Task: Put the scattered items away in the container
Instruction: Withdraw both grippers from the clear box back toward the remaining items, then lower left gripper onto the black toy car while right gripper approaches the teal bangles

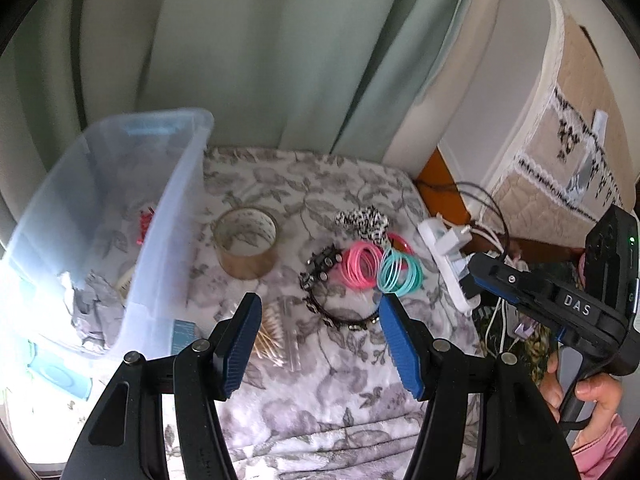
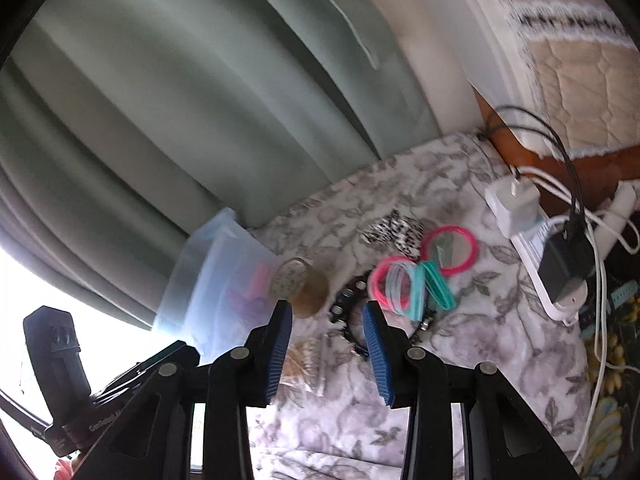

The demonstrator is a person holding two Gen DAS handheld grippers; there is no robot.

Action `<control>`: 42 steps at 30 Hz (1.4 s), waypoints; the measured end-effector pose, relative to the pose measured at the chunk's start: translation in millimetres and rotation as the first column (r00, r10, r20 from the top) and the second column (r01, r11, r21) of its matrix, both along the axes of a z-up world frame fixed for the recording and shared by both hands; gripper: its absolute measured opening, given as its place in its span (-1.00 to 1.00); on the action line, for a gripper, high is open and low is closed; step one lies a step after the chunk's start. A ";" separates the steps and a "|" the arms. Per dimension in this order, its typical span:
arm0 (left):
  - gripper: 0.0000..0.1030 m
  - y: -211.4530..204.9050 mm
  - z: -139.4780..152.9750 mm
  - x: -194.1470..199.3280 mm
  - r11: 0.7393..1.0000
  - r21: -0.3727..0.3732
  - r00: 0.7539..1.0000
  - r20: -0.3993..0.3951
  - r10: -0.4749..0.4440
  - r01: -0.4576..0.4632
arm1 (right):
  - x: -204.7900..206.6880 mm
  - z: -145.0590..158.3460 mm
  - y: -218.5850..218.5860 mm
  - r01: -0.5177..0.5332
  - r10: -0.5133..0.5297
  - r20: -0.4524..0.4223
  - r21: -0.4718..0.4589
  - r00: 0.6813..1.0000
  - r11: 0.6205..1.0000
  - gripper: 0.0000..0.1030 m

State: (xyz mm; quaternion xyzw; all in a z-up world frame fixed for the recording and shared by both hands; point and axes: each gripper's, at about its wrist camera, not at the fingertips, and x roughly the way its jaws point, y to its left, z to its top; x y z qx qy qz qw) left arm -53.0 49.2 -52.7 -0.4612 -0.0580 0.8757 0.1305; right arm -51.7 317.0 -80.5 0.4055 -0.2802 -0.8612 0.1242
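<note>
Both grippers hang over the near part of the bed, nothing in either. Left gripper [image 1: 316,320] has its jaws well apart, with the packet of cotton swabs [image 1: 276,336] and the studded black headband [image 1: 340,304] lying below the gap. Right gripper [image 2: 328,332] has its jaws apart too, narrower, nothing pressed between the pads; the headband shows through its gap as well.

Container [image 1: 120,216] is the clear plastic bin at the left edge of the bed, already holding some crumpled paper and a red bit. Still out on the floral bedspread [image 1: 320,400]: tape roll [image 1: 246,244] just beside the bin wall, pink bangles [image 1: 360,270] and teal bangles [image 1: 400,276] touching each other mid-bed, a black-and-white scrunchie [image 1: 362,220] behind them, and a loose pink ring [image 2: 450,250] next to that.

Risks, as I read it:
- Both grippers look aimed at the same headband/swab patch, so they could collide or tug the same item.
- Bangles are thin, stacked and interlocked; a pinch likely lifts some and sheds the rest.
- Soft bedspread gives under the pads and could get snagged with the item.
- Power strip [image 1: 448,264] and cables at the right edge could catch on the right gripper.
- Bin is light; a knock on the rim could shift it.
</note>
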 end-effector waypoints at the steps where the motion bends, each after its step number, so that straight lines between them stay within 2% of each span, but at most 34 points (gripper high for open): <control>1: 0.21 1.6 -4.0 -2.4 1.000 -0.004 1.000 0.009 -0.004 0.004 | -2.5 -5.0 1.5 0.008 -0.008 0.015 0.003 1.000 1.000 -0.18; 9: 0.21 13.8 -34.4 -22.7 0.997 -0.073 0.998 0.050 -0.032 0.035 | -24.0 -41.7 10.9 0.039 -0.042 0.122 0.027 0.992 0.999 0.05; 20: 0.21 20.2 -80.3 -57.3 0.997 -0.060 0.984 0.172 -0.039 0.050 | -54.5 -80.0 15.1 0.043 -0.063 0.228 0.095 0.972 0.995 0.22; 33: 0.21 56.9 -112.0 -96.8 0.981 -0.126 0.972 0.201 -0.119 0.146 | -87.8 -101.7 10.6 0.012 -0.051 0.272 0.142 0.961 0.990 0.29; 39: 0.21 72.1 -127.0 -111.2 0.970 -0.155 0.965 0.216 -0.150 0.185 | -95.3 -102.5 15.0 0.005 -0.051 0.259 0.175 0.964 0.984 0.33; 42: 0.20 74.3 -131.4 -117.7 0.971 -0.138 0.962 0.218 -0.163 0.195 | -96.7 -102.8 18.7 0.012 -0.055 0.263 0.164 0.963 0.986 0.33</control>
